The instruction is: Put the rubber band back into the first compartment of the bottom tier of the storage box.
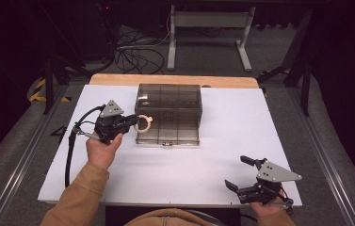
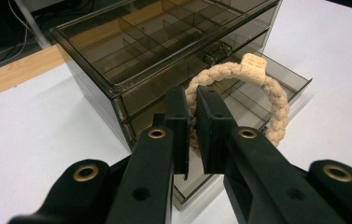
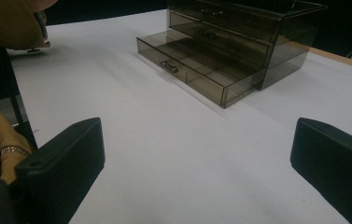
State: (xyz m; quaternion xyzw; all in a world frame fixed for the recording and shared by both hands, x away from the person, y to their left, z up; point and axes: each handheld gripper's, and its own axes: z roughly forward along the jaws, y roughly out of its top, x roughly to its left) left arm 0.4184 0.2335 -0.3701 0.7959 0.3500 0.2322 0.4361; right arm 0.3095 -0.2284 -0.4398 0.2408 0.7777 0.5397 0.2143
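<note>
One beige braided rope ring [image 2: 239, 93], cork-like tag on top, pinched in left claw [image 2: 192, 121]; right claw [image 1: 241, 173] agape.

The left black two-jaw gripper [image 1: 133, 123] and the right black two-jaw gripper [image 1: 239, 173] each carry a grey three-cornered plate, brass-ringed screw holes and a trailing black cable; the person's sleeves [image 1: 83, 190] are tan.

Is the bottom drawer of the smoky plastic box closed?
No, the bottom drawer stands pulled out from the box, its divided compartments open to view.
</note>
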